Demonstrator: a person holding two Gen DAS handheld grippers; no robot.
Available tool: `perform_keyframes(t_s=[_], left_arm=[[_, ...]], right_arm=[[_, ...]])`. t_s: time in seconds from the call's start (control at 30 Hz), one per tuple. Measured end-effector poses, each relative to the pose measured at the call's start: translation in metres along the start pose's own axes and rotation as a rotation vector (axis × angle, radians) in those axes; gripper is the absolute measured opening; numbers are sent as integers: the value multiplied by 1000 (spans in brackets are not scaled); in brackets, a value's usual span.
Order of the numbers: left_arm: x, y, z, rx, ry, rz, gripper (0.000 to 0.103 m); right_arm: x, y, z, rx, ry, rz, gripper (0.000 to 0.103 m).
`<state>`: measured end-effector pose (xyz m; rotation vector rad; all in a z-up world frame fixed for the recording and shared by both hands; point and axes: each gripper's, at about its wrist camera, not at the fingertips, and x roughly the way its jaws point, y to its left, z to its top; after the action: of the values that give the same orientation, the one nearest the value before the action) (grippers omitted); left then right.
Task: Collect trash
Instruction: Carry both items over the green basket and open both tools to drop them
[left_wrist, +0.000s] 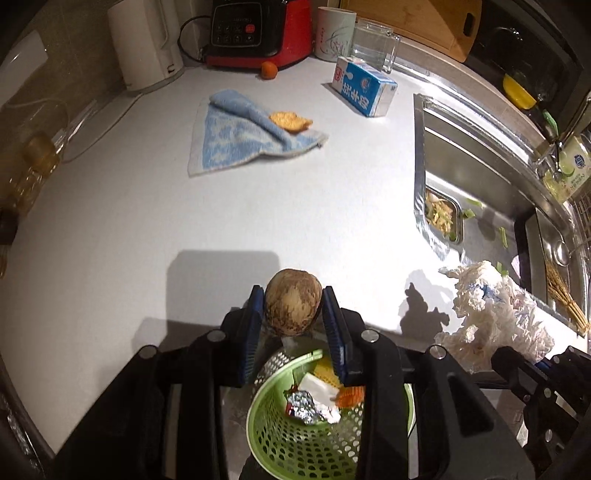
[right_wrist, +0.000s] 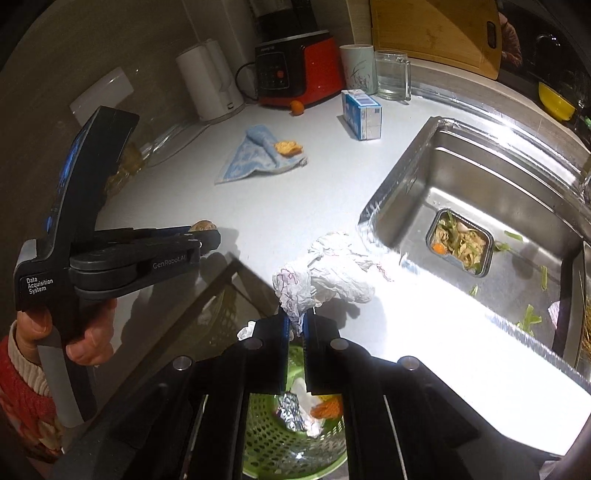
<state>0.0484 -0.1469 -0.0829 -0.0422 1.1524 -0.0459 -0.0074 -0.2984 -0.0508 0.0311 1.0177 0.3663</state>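
Left gripper (left_wrist: 293, 310) clenched on brown round husk (left_wrist: 293, 302), above green basket (left_wrist: 280, 435) at 6 o'clock. Right gripper (right_wrist: 296, 325) pinches crumpled plastic bag (right_wrist: 328, 275) over same basket. Milk carton (left_wrist: 364, 86) at 1 o'clock on counter (left_wrist: 147, 229).

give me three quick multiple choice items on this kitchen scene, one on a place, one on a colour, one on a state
1. Where does the piece of bread lie?
A. in the sink
B. on the blue towel
C. in the basket

2. What colour is the perforated basket below the grippers?
A. green
B. red
C. white

3. What is the left gripper doing?
A. hanging open and empty
B. shut on a brownish round object
C. shut on the milk carton

Answers:
1 B, the bread rests on the towel's fold on the counter.
2 A, its holed wall is light green in both views.
3 B, both blue pads press the object's sides, while the right gripper pinches crumpled white plastic.
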Motion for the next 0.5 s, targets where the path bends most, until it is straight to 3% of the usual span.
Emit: perform_keyframes(t_s=[0.27, 0.5], left_arm=[[-11, -13, -100, -36, 70, 49, 32], [-4, -29, -158, -53, 115, 64, 32]], right_arm=[[-16, 5, -71, -51, 76, 37, 7], [-26, -2, -102, -69, 104, 56, 7]])
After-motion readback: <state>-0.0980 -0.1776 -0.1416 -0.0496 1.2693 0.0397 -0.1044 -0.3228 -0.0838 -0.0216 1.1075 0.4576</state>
